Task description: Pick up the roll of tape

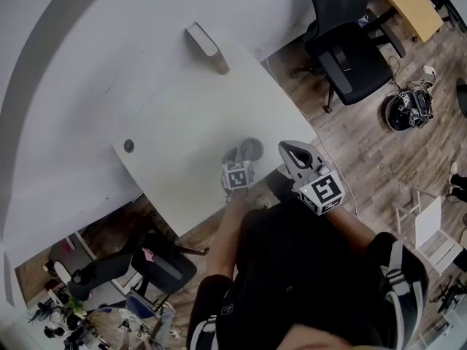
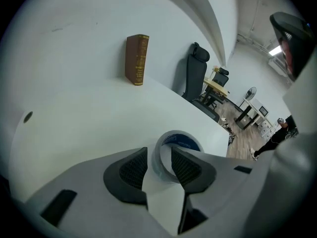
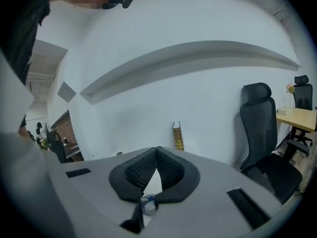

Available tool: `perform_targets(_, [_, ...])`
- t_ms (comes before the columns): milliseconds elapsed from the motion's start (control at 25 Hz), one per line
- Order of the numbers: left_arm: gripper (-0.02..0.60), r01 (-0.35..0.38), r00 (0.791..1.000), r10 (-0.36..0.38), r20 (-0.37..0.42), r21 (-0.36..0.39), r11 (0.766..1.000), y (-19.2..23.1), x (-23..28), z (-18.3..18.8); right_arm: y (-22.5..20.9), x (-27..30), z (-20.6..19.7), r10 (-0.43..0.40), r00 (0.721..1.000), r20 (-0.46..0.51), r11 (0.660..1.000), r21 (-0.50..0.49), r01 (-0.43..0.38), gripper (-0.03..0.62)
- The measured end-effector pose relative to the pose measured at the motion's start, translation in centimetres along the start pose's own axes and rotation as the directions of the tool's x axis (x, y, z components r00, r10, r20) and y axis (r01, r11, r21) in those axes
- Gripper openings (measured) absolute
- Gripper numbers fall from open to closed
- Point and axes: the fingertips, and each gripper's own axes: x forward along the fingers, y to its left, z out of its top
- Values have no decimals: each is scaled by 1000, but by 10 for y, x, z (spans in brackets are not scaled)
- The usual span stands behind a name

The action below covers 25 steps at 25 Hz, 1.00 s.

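Table point(image 2: 84, 113) bare around the tape point(image 2: 182, 142), book point(image 2: 137, 59) (upright) well behind

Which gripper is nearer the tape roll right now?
Left. The left gripper, jaws open, straddles the wall of the tape roll; the right gripper hangs apart beside it, jaws together.

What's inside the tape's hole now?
One finger of the left gripper is inside the tape; the other is outside its wall. That finger hides the hole's bottom.

A brown hardcover book point(image 1: 205, 44) is standing upright at the white rectangular table's point(image 1: 186, 111) far edge; a black wheeled office chair point(image 1: 347, 49) is sitting nearby on the wood-plank floor point(image 1: 368, 148).
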Motion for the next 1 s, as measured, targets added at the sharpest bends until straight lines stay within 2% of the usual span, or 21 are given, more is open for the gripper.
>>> perform_targets(120, [158,-3,999,3,-39,-5,1000,1,12,-3,-5,4,-3,7,1000,-10,1000,2,-7,14])
perform_targets(280, [98,11,998,-12,-60,-21,1000,-1,21,-4,-8,5,-9,21,999,-24,1000,7,-21,12])
perform_targets(520, [74,-19,999,20,-38,17,1000,4,7,-6,-2,7,-19,64,997,-35,998,-4,-64,14])
perform_targets(680, [71,-50,998,51,41,-23,998,12,-38,-18,19,2,-22,87,995,-38,995,-42,-89,12])
perform_targets(800, [69,-64,988,77,136,-98,993,25,-89,-36,51,-2,-23,109,994,-32,991,-76,-111,12])
perform_targets(880, [67,-76,971,110,212,-159,984,37,-130,-55,79,-8,-23,127,992,-22,987,-92,-128,12])
perform_targets(1000, [67,-95,933,170,316,-239,966,53,-198,-89,129,-25,-21,153,988,3,982,-112,-152,12])
